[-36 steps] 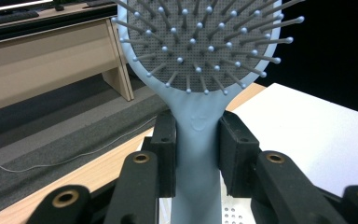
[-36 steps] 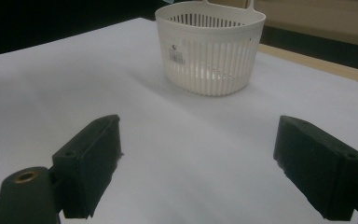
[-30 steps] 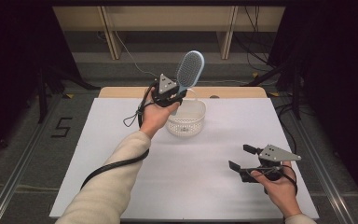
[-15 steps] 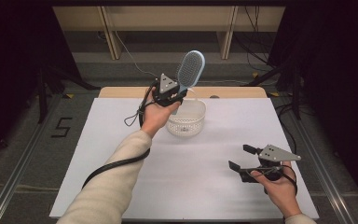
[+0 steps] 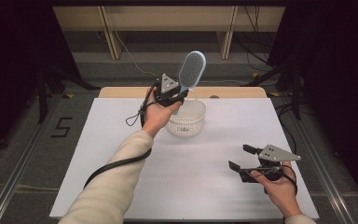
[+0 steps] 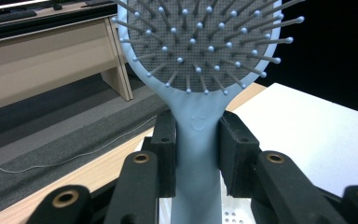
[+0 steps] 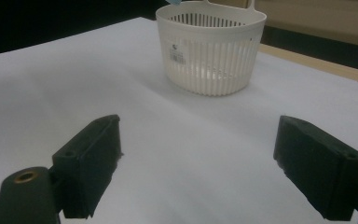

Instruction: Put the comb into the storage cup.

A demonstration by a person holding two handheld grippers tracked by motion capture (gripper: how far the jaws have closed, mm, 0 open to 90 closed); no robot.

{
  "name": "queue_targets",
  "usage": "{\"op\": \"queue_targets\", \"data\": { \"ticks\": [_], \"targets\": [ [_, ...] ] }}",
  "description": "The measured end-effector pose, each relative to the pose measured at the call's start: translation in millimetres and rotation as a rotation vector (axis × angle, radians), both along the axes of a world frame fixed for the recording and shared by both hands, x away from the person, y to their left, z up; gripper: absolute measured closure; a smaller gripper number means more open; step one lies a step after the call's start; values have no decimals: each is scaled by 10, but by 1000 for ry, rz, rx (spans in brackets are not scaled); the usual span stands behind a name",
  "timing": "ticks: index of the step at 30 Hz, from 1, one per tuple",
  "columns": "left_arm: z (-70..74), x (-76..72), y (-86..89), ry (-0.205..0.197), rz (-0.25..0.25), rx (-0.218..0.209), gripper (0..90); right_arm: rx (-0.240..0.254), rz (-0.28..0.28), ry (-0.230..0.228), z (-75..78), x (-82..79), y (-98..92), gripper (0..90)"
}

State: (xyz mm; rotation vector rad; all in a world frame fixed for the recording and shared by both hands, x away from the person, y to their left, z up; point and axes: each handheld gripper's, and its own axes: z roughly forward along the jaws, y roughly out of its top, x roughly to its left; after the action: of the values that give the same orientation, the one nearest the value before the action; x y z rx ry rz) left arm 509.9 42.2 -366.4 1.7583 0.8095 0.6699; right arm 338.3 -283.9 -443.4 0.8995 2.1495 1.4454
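Holding the hairbrush [image 5: 192, 69] by its handle, my left gripper [image 5: 171, 93] clamps it just above the near rim of the basket [image 5: 186, 119]. Its long axis stands nearly upright, head up and leaning slightly away from the basket, bristles facing me. My right gripper [image 5: 243, 157] hovers well apart from the basket, jaws spread wide with nothing between them.

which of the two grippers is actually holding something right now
The left gripper: its fingers clamp the handle of the blue hairbrush above the white basket. The right gripper is open, nothing between its fingers.
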Motion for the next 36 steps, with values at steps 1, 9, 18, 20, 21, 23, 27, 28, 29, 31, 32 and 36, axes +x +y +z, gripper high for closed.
{"op": "queue_targets", "data": {
  "ticks": [1, 9, 18, 20, 21, 23, 27, 28, 29, 31, 32, 36],
  "targets": [
    [-3, 1, -2, 0, 0, 0, 696, 0, 0, 0, 0, 0, 0, 155],
    [-13, 8, -10, -1, -1, -2, 696, -1, 1, 0, 0, -1, 1, 155],
    [-35, 20, -19, 2, -4, -5, 696, -2, 2, 0, -1, 0, 1, 155],
    [-43, 21, -20, 3, -4, -5, 696, -2, 2, 1, -1, 0, 2, 156],
    [-48, 20, -20, 3, -5, -2, 696, -2, 2, 0, 0, 0, 2, 155],
    [-60, 20, -21, 5, -6, -3, 696, -2, 2, 1, -1, 0, 1, 155],
    [-81, 24, -20, 6, -14, -1, 696, -1, 2, 1, -1, -1, 4, 155],
    [-84, 25, -21, 6, -16, -2, 696, -1, 3, 2, -2, -1, 5, 155],
    [-87, 25, -21, 5, -16, -1, 696, -1, 4, 1, -2, -1, 5, 155],
    [-92, 27, -23, 4, -17, 0, 696, -1, 3, 1, -1, 0, 4, 155],
    [-95, 27, -25, 4, -18, -1, 696, -1, 3, 1, -1, 0, 2, 155],
    [-107, 26, -31, -3, -22, 4, 696, -2, 3, 1, -1, -1, 2, 155]
  ]
}}
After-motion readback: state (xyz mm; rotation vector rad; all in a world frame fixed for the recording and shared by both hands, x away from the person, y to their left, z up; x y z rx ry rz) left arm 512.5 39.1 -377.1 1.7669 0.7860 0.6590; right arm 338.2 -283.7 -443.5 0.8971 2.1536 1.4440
